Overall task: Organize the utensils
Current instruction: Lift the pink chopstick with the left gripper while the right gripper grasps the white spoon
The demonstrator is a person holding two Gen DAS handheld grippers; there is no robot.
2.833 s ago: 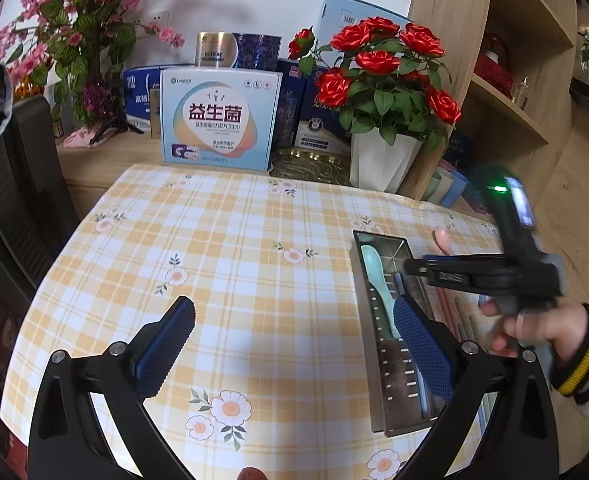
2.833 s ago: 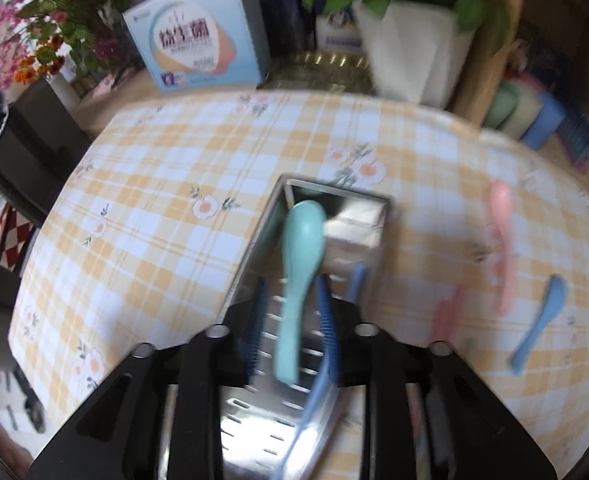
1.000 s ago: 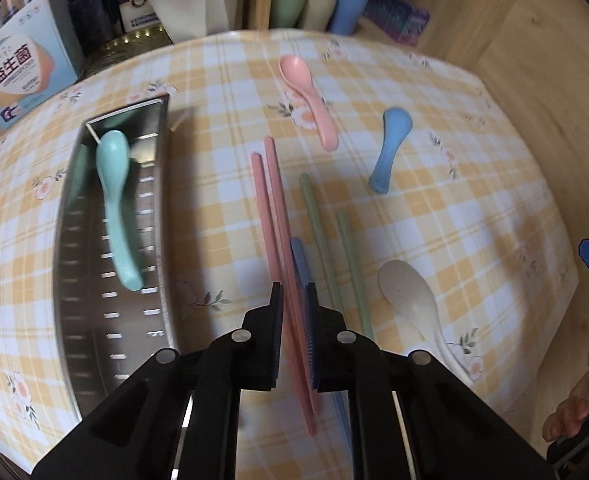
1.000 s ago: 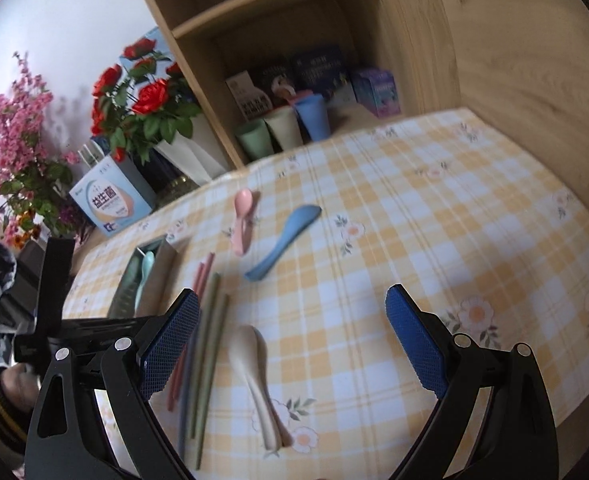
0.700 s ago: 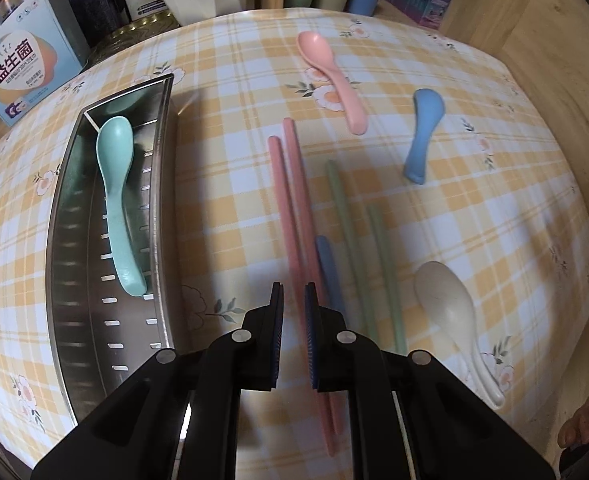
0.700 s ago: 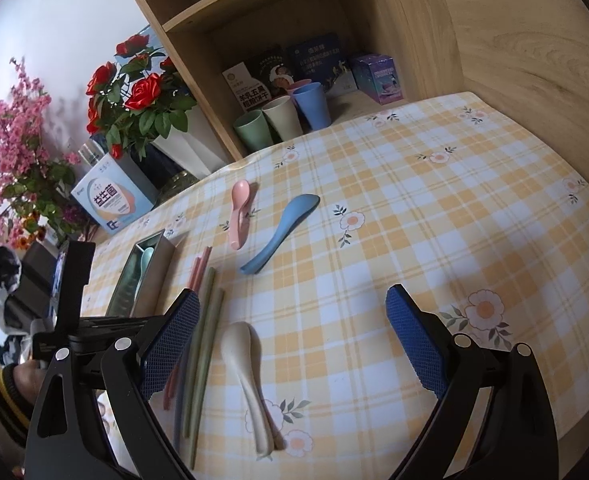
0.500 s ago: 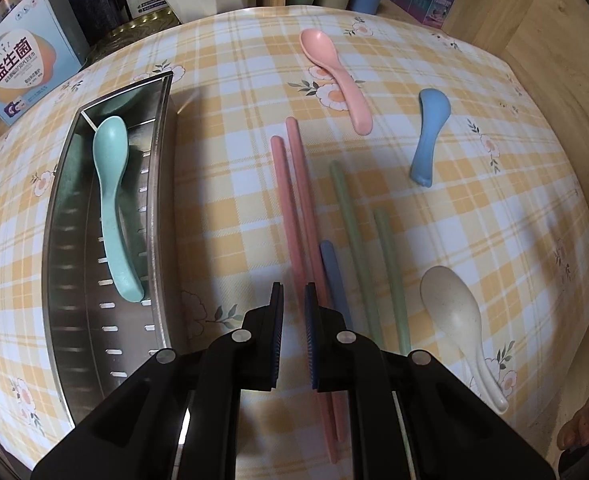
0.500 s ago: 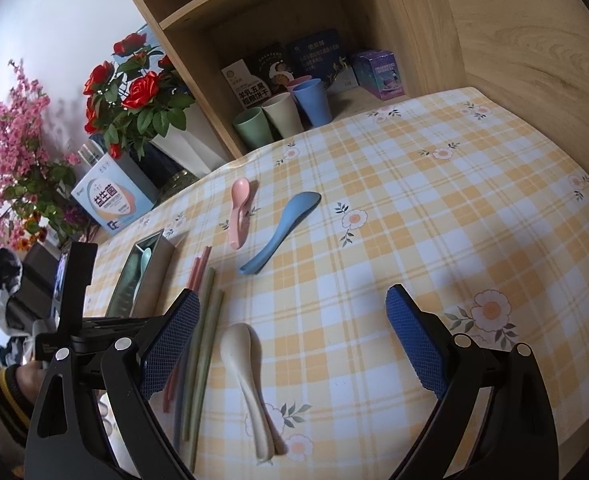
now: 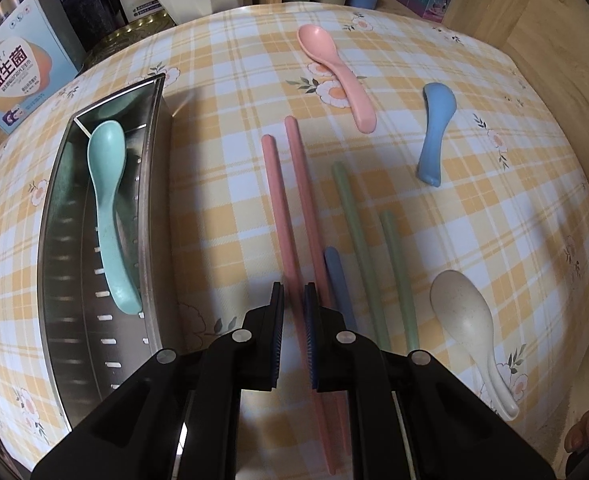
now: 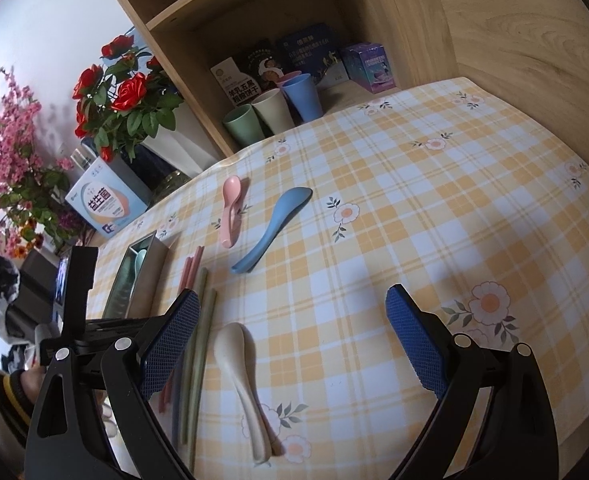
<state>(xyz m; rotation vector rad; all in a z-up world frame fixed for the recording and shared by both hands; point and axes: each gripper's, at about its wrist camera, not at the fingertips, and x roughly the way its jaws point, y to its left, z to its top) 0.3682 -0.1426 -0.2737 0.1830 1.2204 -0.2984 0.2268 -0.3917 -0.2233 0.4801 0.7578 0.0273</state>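
Note:
A steel tray (image 9: 56, 208) holds a mint spoon (image 9: 108, 208); it also shows in the right wrist view (image 10: 132, 280). On the checked cloth lie two pink chopsticks (image 9: 290, 208), two green chopsticks (image 9: 358, 240), a blue chopstick (image 9: 338, 280), a pink spoon (image 9: 338, 76), a blue spoon (image 9: 434, 132) and a cream spoon (image 9: 466, 320). My left gripper (image 9: 293, 292) hovers above the pink chopsticks, its jaws nearly shut with a narrow gap and nothing between them. My right gripper (image 10: 292, 316) is wide open above the cream spoon (image 10: 240, 372).
Three cups (image 10: 272, 110) stand in the wooden shelf (image 10: 394, 12) at the back. A white vase of red roses (image 10: 126, 96) and a blue box (image 9: 12, 76) stand behind the table. The table edge curves off at the right.
My left gripper swung from the tray side over to the loose chopsticks and shut to a narrow gap. My right gripper let go of the mint spoon in the tray, opened and pulled back.

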